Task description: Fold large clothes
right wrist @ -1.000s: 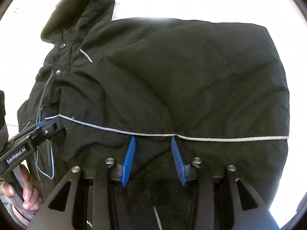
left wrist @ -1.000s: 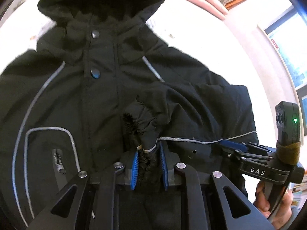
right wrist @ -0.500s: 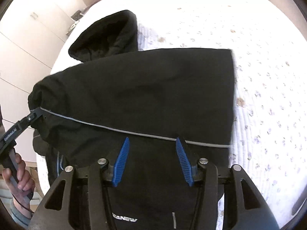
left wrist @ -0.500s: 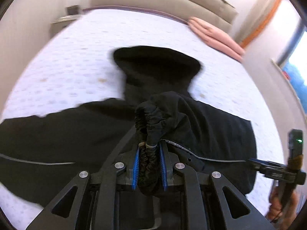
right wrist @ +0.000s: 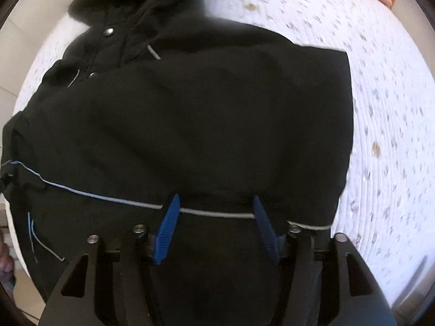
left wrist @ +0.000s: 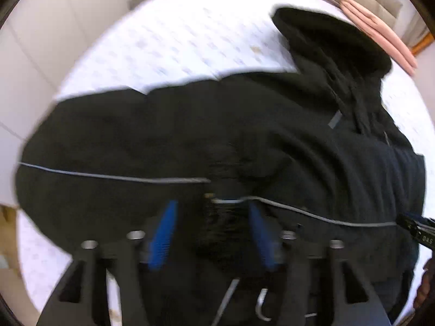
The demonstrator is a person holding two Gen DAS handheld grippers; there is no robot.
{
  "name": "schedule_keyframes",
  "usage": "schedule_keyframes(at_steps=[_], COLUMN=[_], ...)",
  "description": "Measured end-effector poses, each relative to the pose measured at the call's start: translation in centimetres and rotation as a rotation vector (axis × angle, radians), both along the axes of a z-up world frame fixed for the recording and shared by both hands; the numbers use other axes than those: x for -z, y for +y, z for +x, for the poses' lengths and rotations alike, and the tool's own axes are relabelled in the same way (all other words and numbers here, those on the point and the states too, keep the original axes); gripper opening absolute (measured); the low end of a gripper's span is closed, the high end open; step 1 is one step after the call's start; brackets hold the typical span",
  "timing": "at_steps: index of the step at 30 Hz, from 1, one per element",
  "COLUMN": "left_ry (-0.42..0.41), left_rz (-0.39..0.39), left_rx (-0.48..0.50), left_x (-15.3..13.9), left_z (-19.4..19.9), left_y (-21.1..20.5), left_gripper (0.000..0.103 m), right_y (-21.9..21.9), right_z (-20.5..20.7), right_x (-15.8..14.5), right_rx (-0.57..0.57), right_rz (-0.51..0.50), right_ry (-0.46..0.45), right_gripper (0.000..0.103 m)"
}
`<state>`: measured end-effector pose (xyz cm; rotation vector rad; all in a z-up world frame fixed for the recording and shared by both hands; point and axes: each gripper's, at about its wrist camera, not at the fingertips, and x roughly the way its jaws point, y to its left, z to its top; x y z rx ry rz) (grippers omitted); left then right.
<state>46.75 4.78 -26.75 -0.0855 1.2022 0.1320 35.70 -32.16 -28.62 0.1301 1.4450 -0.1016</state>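
A black hooded jacket (left wrist: 272, 125) with thin grey piping lies on the white patterned bed, hood (left wrist: 331, 38) at the far right. Its right sleeve is folded across the chest, and the elastic cuff (left wrist: 223, 217) lies between my left gripper's blue fingers. My left gripper (left wrist: 212, 212) is open, jaws wide apart over the cuff. In the right wrist view the jacket (right wrist: 206, 114) fills the frame, the folded sleeve across it. My right gripper (right wrist: 216, 206) is open just above the grey piping line. The right gripper's tip (left wrist: 416, 228) shows at the left view's right edge.
The bed sheet (left wrist: 168, 43) surrounds the jacket. Pink pillows (left wrist: 380, 24) lie at the far right by the headboard. White cupboards (left wrist: 30, 54) stand to the left of the bed. The bed's right side (right wrist: 388, 103) shows bare sheet.
My left gripper has opened and let go of the sleeve cuff, which now lies on the jacket. Both grippers have moved and the views swung; the right gripper stays open.
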Motion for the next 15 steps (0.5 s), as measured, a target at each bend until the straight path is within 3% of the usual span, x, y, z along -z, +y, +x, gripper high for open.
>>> schedule_keyframes(at_steps=[4,8,11,15], left_ry=[-0.091,-0.146,-0.116,0.005], left_rz=[0.008,-0.118,-0.217,-0.265], left_rx=[-0.06,0.035,0.132,0.205], left_x=[-3.7,-6.5,-5.9,-1.5], left_z=[-1.4,-1.8,-1.6,-1.0], left_y=[0.9,-1.8,-5.3,-9.9], left_gripper=[0.067,0.068,0.068,0.068], right_y=[0.1,0.0,-0.2,0.9], right_z=[0.4,0.4,-0.2,-1.4], right_x=[0.1,-0.3,-2.2,-5.0], right_rx=[-0.001,0.0,0.026,-0.016], right_rz=[0.004,0.006,0.072,0.097], right_ry=[0.011,0.016,-0.024,-0.105], right_gripper=[0.066,0.067,0.067,0.067])
